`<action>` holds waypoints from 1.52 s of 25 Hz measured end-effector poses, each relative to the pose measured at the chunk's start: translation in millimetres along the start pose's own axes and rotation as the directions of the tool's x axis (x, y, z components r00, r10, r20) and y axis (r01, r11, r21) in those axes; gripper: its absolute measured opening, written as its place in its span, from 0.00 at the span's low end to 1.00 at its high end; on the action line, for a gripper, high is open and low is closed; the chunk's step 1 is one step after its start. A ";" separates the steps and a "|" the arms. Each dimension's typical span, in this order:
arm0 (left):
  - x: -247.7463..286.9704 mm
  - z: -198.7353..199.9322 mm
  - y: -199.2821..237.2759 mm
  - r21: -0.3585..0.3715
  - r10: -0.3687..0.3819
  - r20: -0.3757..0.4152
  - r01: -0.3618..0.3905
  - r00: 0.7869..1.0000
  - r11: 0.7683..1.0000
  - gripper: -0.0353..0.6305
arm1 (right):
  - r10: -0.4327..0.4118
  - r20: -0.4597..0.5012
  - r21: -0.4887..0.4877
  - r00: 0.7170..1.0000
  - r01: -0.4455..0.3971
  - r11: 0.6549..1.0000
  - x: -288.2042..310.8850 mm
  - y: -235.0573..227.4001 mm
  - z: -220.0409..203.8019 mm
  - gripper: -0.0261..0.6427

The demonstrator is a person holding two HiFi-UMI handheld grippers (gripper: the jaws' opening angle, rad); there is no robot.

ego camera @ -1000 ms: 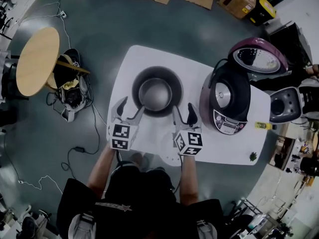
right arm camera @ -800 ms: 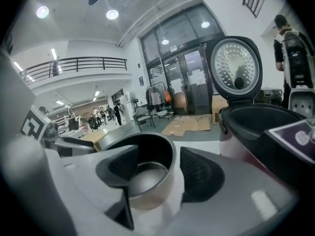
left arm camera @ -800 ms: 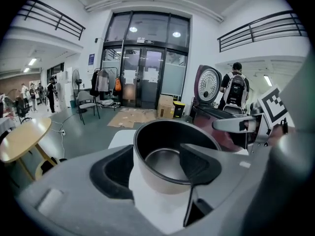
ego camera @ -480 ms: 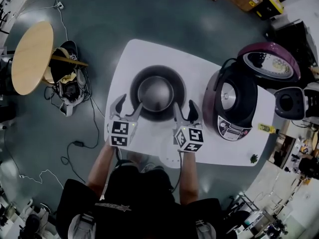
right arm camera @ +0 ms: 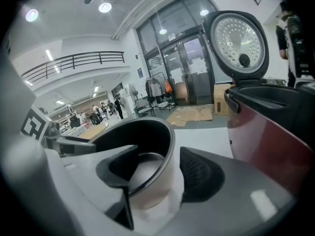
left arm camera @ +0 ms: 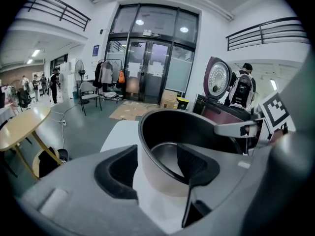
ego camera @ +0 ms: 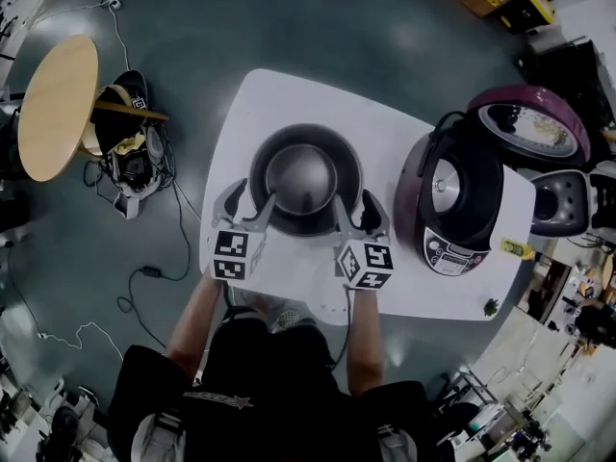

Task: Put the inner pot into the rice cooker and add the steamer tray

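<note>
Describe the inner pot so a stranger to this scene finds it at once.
Find the white rounded table on the grey floor. At its centre, left of the maroon rice cooker in the head view, stands the round dark metal inner pot. Unlike the cooker, it is an open bowl with no lid or control panel.

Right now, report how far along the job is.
Done: only the lid of the maroon rice cooker is up. In hand: the dark round metal inner pot sits on the white table, its wall between the open jaws of the left gripper, which have just been closing, and of the right gripper. Left: gripping it, lifting it in, then adding the steamer tray.
</note>
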State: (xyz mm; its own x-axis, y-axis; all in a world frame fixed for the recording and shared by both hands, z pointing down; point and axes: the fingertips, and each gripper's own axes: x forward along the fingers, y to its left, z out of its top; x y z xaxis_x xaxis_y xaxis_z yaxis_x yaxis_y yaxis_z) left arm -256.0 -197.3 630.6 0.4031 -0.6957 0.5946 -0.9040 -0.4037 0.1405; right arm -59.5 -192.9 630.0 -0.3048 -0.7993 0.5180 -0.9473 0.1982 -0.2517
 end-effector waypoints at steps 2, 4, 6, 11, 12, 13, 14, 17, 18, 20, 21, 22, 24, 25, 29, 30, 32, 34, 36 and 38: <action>1.0 0.4 -0.4 0.003 -0.006 0.006 0.006 1.000 1.000 0.44 | -0.005 -0.001 -0.007 1.000 0.005 1.000 0.5 0.0 0.1 0.40; 2.3 1.2 -1.1 0.010 -0.007 0.012 0.007 1.000 1.000 0.41 | -0.011 -0.002 -0.019 1.000 0.011 1.000 1.3 -1.2 -0.4 0.38; 2.7 1.5 -2.0 0.014 -0.007 0.014 0.006 1.000 1.000 0.40 | -0.024 -0.003 -0.034 1.000 0.024 0.999 0.9 -3.7 -1.3 0.32; 2.5 1.3 -2.6 0.011 -0.004 0.017 0.004 1.000 1.000 0.40 | -0.031 -0.002 -0.043 1.000 0.031 0.999 -0.4 -5.6 -2.7 0.24; 2.4 1.1 -2.2 0.010 -0.002 0.019 0.002 1.000 1.000 0.40 | -0.031 0.000 -0.043 1.000 0.031 0.999 -0.4 -5.3 -2.4 0.23; 2.1 1.2 -1.7 0.008 0.000 0.021 0.000 1.000 1.000 0.39 | -0.032 0.002 -0.041 1.000 0.032 0.999 -0.4 -5.3 -2.0 0.23; 1.7 1.8 -1.2 0.005 0.003 0.023 -0.003 1.000 1.000 0.39 | -0.033 0.003 -0.038 0.999 0.034 0.999 -0.5 -5.4 -1.6 0.23; 0.5 3.5 1.1 -0.002 0.014 0.020 -0.014 1.000 1.000 0.34 | -0.052 0.002 -0.031 0.999 0.052 0.998 -0.8 -6.9 -1.4 0.21; 0.1 3.6 2.0 0.001 0.018 0.017 -0.018 1.000 1.000 0.33 | -0.059 0.001 -0.029 0.998 0.059 0.998 -0.8 -7.2 -1.4 0.21; -0.8 2.1 3.3 0.011 0.030 0.010 -0.030 1.000 0.999 0.32 | -0.071 0.005 -0.028 0.997 0.071 0.997 -1.1 -6.4 -0.1 0.20; -1.4 0.5 4.4 0.015 0.037 0.008 -0.037 0.999 0.999 0.32 | -0.076 0.008 -0.034 0.997 0.076 0.997 -1.2 -5.1 1.2 0.19; -2.3 -0.3 5.7 0.018 0.045 0.008 -0.045 0.999 0.999 0.32 | -0.079 0.013 -0.044 0.997 0.079 0.996 -1.3 -3.6 3.0 0.19; -5.2 2.2 6.8 0.023 0.053 0.019 -0.053 0.998 0.998 0.31 | -0.083 0.025 -0.058 0.996 0.085 0.995 -2.4 -1.9 7.0 0.18; -6.8 4.7 6.2 0.025 0.053 0.029 -0.054 0.998 0.998 0.30 | -0.087 0.031 -0.059 0.996 0.088 0.994 -3.8 -2.1 9.0 0.18; -13.5 16.3 1.7 0.040 0.044 0.055 -0.046 0.998 0.998 0.30 | -0.102 0.058 -0.044 0.993 0.104 0.994 -12.1 -3.9 18.7 0.18; -15.0 19.4 0.9 0.047 0.040 0.063 -0.043 0.997 0.998 0.30 | -0.105 0.065 -0.040 0.992 0.108 0.993 -14.8 -3.8 22.0 0.18; -19.6 28.8 -0.5 0.063 0.035 0.087 -0.040 0.996 0.997 0.30 | -0.113 0.082 -0.034 0.990 0.116 0.993 -21.3 -2.5 28.7 0.18; -25.6 38.4 -2.3 0.075 0.032 0.110 -0.040 0.993 0.996 0.29 | -0.120 0.101 -0.035 0.988 0.124 0.992 -29.0 -0.3 35.9 0.18; -32.4 46.3 -5.9 0.082 0.025 0.126 -0.035 0.992 0.996 0.29 | -0.127 0.123 -0.039 0.984 0.132 0.990 -38.8 1.8 44.2 0.18; -40.0 54.1 -10.9 0.088 0.013 0.142 -0.026 0.990 0.996 0.29 | -0.135 0.144 -0.043 0.980 0.143 0.989 -49.8 3.6 53.0 0.18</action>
State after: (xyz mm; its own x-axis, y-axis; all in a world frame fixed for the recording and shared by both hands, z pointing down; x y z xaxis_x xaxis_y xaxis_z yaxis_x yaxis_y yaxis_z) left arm -254.5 -197.3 562.4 0.4071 -0.7781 0.4783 -0.8982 -0.4362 0.0548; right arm -42.5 -182.4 559.9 -0.1566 -0.8920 0.4240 -0.9844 0.1062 -0.1402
